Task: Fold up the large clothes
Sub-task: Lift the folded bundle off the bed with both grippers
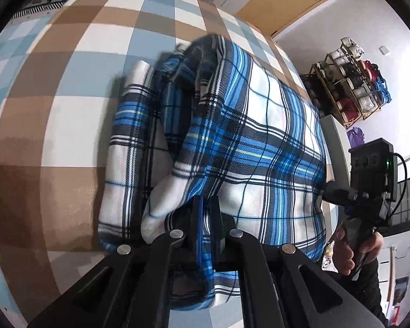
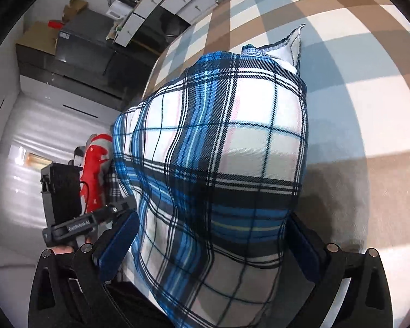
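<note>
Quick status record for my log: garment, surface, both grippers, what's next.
garment: blue plaid garment, partly folded, bunched in layers
surface: checked brown, white and blue cover
left gripper: shut on a fold of the garment
right gripper: fingers wide apart, cloth draped between them, pads not pressing
right hand: holding its gripper handle beside the garment's edge
likely next: lay the held fold down, probably; not certain

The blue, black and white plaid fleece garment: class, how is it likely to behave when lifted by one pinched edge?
The blue, black and white plaid fleece garment would probably hang limp, since it already sags in soft folds. It seems fairly light: the shut left gripper holds it by a small pinch. The brushed surface probably grips rather than slides.
</note>
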A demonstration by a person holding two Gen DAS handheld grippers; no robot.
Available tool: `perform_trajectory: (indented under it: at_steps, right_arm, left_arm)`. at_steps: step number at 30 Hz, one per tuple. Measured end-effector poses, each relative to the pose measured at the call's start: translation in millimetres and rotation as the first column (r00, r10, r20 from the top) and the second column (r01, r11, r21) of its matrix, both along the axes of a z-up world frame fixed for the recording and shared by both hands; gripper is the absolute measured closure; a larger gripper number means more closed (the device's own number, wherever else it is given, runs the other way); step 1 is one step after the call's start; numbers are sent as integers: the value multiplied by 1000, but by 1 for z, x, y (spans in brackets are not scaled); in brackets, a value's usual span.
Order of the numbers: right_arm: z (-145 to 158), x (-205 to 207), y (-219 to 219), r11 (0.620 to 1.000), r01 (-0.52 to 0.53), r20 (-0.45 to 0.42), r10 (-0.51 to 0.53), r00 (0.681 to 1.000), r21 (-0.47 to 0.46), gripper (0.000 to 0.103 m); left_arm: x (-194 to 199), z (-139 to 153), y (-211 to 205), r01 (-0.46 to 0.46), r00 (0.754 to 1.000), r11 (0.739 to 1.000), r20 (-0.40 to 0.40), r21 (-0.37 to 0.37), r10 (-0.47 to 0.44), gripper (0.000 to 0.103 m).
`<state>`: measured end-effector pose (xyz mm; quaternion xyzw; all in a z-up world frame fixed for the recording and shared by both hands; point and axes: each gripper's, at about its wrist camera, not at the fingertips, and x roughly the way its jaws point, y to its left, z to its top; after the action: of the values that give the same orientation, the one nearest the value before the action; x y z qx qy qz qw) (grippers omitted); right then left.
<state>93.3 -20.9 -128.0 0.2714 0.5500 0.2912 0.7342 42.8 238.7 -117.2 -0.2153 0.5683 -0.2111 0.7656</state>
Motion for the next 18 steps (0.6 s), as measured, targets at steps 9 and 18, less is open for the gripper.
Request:
perform_trajectory:
  at_steps: [9,18]
  right_arm:
    - [-18,-8,-30,995,53,27,-56,998,81,50]
    - [-11,-8,-21,999,30,59,-32,998,32,50]
  left_arm:
    - [1,-15,9,14,992,923,-113,-385,-62,103]
    - [-13,11,36,-101,994,970,-49,-220,93,103]
